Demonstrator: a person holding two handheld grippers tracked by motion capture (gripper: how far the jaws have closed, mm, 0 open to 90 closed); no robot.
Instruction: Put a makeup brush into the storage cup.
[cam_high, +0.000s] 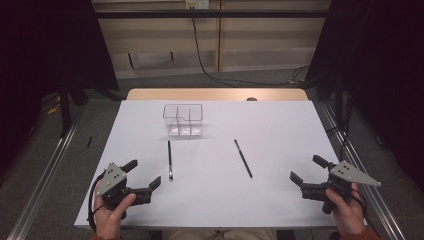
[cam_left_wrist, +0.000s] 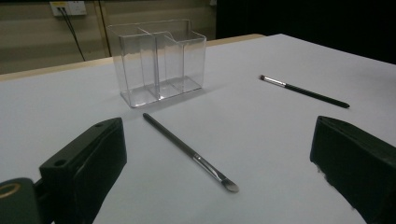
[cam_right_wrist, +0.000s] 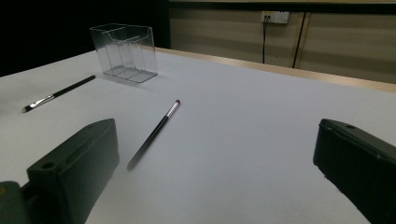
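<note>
Left gripper and right gripper both near table front edge, jaws apart, nothing held. Two brushes lie flat before the clear organizer: left brush just in front, right brush farther right. Organizer compartments empty, paths unobstructed.

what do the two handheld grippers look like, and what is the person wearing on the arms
Both the left gripper and the right gripper are black, each with two blocky black jaws and a grey three-cornered plate on top marked with small dark holes. A dark cable loops off the left one beside the left hand. At the right hand, a reddish-brown sleeve edge shows at the wrist.
</note>
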